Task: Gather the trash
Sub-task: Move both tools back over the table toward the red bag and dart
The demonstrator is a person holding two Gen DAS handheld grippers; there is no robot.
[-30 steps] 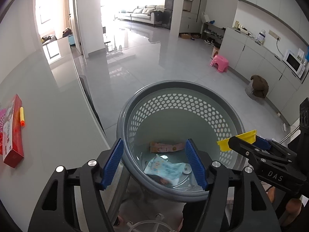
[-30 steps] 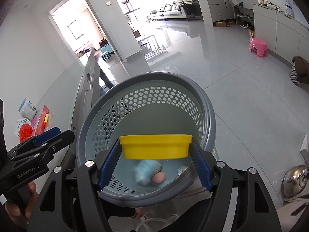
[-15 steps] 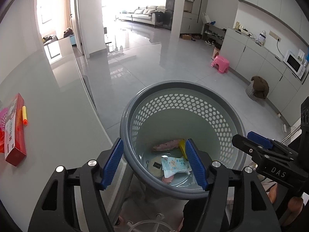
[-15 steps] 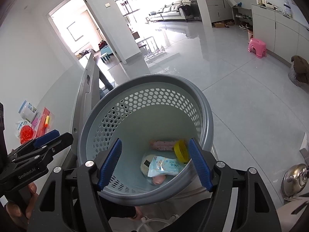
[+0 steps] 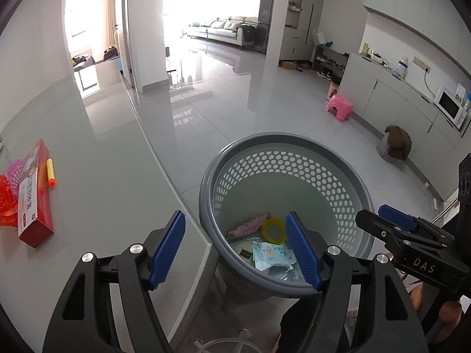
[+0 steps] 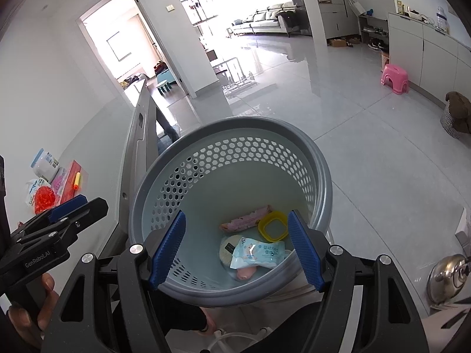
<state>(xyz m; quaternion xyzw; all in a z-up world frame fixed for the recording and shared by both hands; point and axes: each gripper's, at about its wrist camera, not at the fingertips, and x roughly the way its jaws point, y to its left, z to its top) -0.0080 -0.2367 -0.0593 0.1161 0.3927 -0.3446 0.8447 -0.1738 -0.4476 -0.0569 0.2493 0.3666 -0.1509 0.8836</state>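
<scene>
Both my left gripper and right gripper hang spread and empty over the grey basket, the left one's jaws having just opened a little further. The trash left sits on the table: a red box, a yellow marker and red netting. I judge the box light and stiff, best pinched across its narrow sides; the netting looks soft and should be bunched.

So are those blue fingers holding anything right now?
No. The left gripper and right gripper are both open and empty; the yellow dish already lies in the basket.
</scene>
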